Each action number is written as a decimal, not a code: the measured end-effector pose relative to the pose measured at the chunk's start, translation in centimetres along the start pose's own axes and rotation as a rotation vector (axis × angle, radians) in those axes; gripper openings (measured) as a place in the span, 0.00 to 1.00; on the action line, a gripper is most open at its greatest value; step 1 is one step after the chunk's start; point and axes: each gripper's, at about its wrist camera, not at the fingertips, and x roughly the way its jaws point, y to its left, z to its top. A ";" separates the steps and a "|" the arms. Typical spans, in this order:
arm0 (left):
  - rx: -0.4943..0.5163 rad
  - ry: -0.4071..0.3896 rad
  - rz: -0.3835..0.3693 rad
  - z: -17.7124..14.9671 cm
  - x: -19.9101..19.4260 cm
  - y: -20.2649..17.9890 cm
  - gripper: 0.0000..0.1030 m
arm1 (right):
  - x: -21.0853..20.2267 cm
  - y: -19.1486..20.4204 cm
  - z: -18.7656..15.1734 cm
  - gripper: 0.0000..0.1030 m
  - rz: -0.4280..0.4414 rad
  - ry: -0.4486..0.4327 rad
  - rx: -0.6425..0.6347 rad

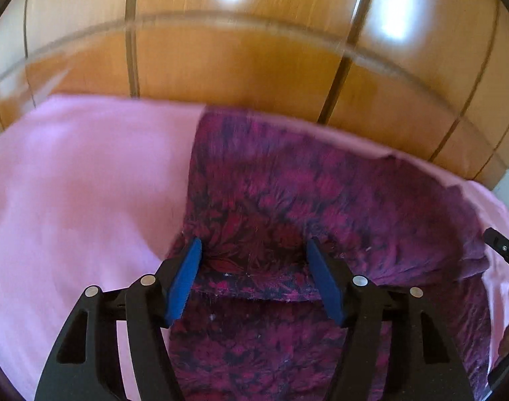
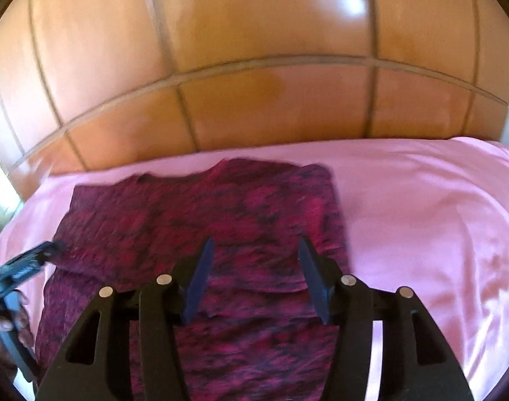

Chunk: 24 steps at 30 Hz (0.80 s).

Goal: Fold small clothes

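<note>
Above the pink sheet [image 2: 421, 207] both grippers hang over one garment. Seen from the left wrist, the left gripper [image 1: 254, 250] has its blue pads [image 1: 184, 284] spread apart, nothing pinched between them; a folded hem of the magenta garment [image 1: 288, 200] lies below the gap. Seen from the right wrist, the right gripper [image 2: 254, 250] also stands spread, its dark fingers [image 2: 199, 280] clear of the cloth beneath.

That sheet covers a soft, smooth surface, and the garment lies flat on it, toward its far edge, folded over itself so that an upper layer ends in a straight edge across the lower one. Beyond the sheet rises a glossy orange-brown wooden panelling [image 2: 254, 67] divided by darker grooves, with bright window glare on it.

Its fabric is magenta with a dark, blotchy leaf-like print. Motion blur softens both views, and no writing or label can be read.
</note>
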 end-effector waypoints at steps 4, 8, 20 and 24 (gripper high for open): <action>0.027 -0.026 0.036 -0.7 0.4 -0.5 0.63 | 3.4 0.6 -1.5 0.51 -0.040 0.069 -0.068; -0.006 -0.015 0.048 -0.7 -0.3 -0.4 0.62 | 3.5 1.3 -1.8 0.51 -0.073 0.054 -0.085; -0.020 -0.190 0.073 -4.1 -10.3 -1.4 0.62 | -0.4 2.7 -4.0 0.88 -0.062 0.008 -0.078; -0.009 -0.211 0.086 -5.1 -12.0 -1.9 0.62 | -0.9 2.7 -5.6 0.89 -0.060 0.043 -0.055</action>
